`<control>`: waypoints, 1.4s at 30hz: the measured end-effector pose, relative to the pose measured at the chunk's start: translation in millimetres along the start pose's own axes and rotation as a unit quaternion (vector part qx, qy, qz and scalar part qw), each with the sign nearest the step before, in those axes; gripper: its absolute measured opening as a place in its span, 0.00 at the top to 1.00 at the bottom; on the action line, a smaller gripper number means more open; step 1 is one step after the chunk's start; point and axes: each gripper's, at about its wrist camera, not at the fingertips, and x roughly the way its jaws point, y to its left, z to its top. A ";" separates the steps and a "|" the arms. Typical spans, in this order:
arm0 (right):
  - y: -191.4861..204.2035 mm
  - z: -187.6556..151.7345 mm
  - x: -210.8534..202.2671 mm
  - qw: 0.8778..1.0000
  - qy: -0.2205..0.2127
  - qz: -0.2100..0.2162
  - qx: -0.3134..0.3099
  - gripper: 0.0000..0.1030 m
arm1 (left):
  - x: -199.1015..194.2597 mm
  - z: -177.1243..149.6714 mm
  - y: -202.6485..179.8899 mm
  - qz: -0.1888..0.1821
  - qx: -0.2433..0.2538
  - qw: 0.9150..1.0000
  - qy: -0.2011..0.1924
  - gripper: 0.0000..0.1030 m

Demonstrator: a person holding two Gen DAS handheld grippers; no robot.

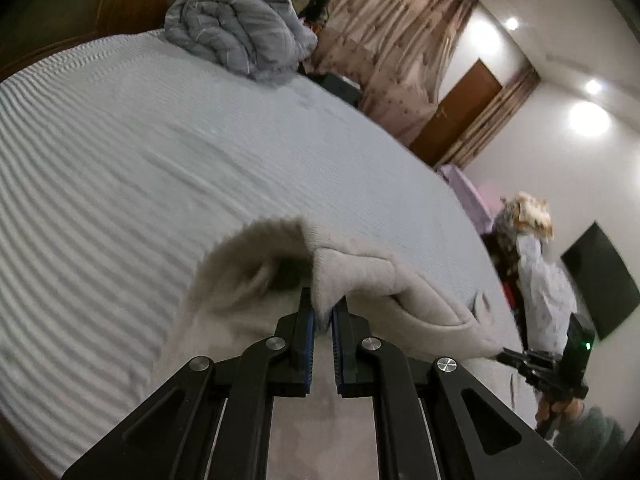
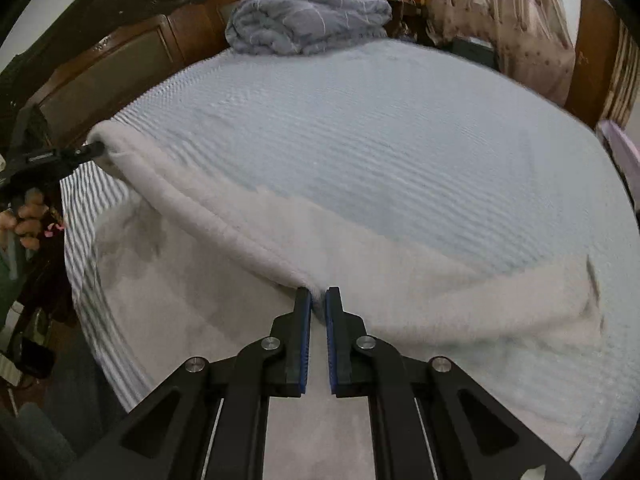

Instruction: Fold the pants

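Note:
The pants (image 2: 248, 236) are pale grey fleece, spread along the near edge of the bed. My left gripper (image 1: 324, 312) is shut on one end of their folded edge (image 1: 360, 276), lifting it off the bed. My right gripper (image 2: 318, 300) is shut on the same edge further along. In the right wrist view the left gripper (image 2: 94, 148) shows at the far left, pinching the pants' corner. In the left wrist view the right gripper (image 1: 504, 356) shows at the right, on the pants' other end. The edge hangs stretched between the two.
The bed (image 2: 380, 140) has a light blue ribbed cover. A rolled grey-blue quilt (image 2: 308, 20) lies at its head by the wooden headboard (image 2: 120, 64). Curtains (image 1: 392, 52) and a door (image 1: 456, 116) stand beyond the far side. A person's hand (image 2: 28, 220) is at left.

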 end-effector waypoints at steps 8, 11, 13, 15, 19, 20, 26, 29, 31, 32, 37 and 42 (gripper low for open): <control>-7.1 -73.5 14.1 0.997 0.025 -0.002 0.073 0.94 | 2.3 -80.3 4.8 0.060 0.005 0.996 0.068 0.91; -11.1 -86.1 12.0 0.991 0.014 0.029 0.128 0.86 | 0.5 -82.6 5.1 0.054 -0.024 0.995 0.074 0.80; -12.7 -92.1 10.9 0.986 0.003 0.043 0.163 0.70 | -2.1 -84.2 4.5 0.046 -0.043 0.995 0.075 0.74; -12.8 -98.3 9.6 0.980 -0.008 0.051 0.190 0.64 | -5.0 -87.9 6.7 0.024 -0.069 0.994 0.077 0.63; -13.0 -104.6 10.7 0.973 -0.012 0.069 0.221 0.64 | -10.5 -93.3 9.7 -0.019 -0.114 0.991 0.061 0.56; -13.6 -104.3 11.3 0.970 -0.012 0.075 0.232 0.64 | -10.1 -92.6 11.7 -0.029 -0.132 0.989 0.057 0.53; -11.7 -88.1 21.8 0.959 -0.013 0.078 0.273 0.56 | 8.1 -80.9 24.2 -0.053 -0.210 0.975 0.055 0.49; -20.1 -80.0 33.0 0.948 -0.010 0.075 0.308 0.52 | 15.9 -77.9 29.3 -0.057 -0.230 0.970 0.057 0.49; -28.7 -74.2 42.3 0.938 -0.005 0.079 0.338 0.52 | 17.3 -76.1 32.0 -0.057 -0.244 0.967 0.053 0.49; -32.9 -68.9 48.0 0.932 -0.005 0.084 0.353 0.52 | 16.7 -76.1 33.4 -0.062 -0.251 0.965 0.049 0.49; -48.6 -50.8 67.6 0.913 0.006 0.055 0.404 0.52 | 18.4 -67.9 40.7 -0.062 -0.263 0.962 0.041 0.49; -56.4 -38.6 92.0 0.905 0.046 0.009 0.424 0.51 | 26.5 -64.1 45.8 -0.046 -0.278 0.959 0.044 0.49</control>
